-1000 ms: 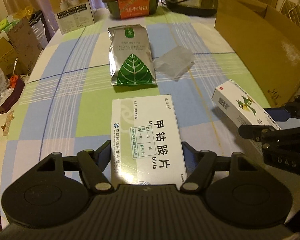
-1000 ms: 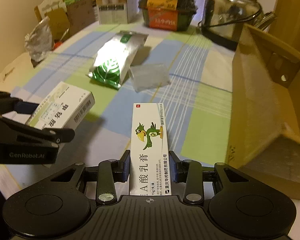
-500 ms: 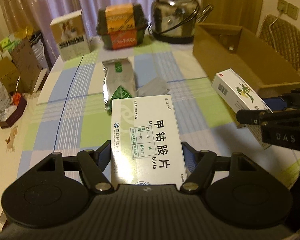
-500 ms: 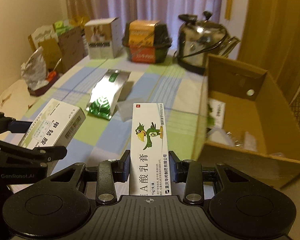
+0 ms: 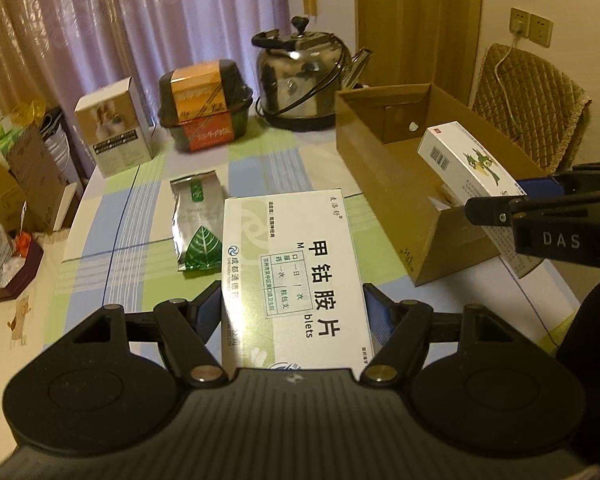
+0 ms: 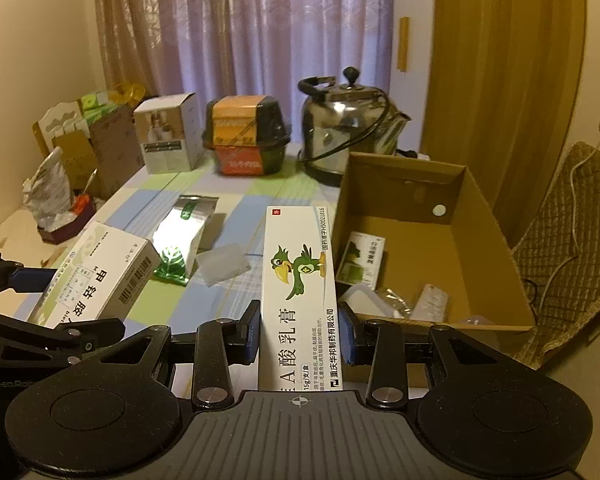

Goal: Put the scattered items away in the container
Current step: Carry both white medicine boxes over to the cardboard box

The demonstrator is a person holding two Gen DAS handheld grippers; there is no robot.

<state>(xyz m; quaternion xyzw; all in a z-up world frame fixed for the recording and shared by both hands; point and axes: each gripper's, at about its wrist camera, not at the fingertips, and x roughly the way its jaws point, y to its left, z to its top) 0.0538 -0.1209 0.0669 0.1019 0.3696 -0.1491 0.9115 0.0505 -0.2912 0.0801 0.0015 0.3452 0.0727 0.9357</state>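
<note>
My left gripper (image 5: pixel 293 312) is shut on a wide white tablet box (image 5: pixel 294 276), held above the checked tablecloth. My right gripper (image 6: pixel 299 332) is shut on a long white ointment box with a green parrot (image 6: pixel 300 280), raised near the front left corner of the open cardboard box (image 6: pixel 488 248). In the left wrist view the ointment box (image 5: pixel 468 168) hangs over that cardboard box (image 5: pixel 384 168). A silver leaf pouch (image 5: pixel 196 224) and a clear plastic bag (image 6: pixel 224 264) lie on the table. Several small packets rest inside the cardboard box.
At the table's far end stand a steel kettle (image 5: pixel 304 84), a black and orange food tub (image 5: pixel 204 104) and a white carton (image 5: pixel 114 132). Bags and boxes crowd the left floor (image 5: pixel 16 184). A padded chair (image 6: pixel 572 240) stands right of the cardboard box.
Both grippers have risen and tilted up with their boxes. The right one moved toward the cardboard box, whose inside now shows.
</note>
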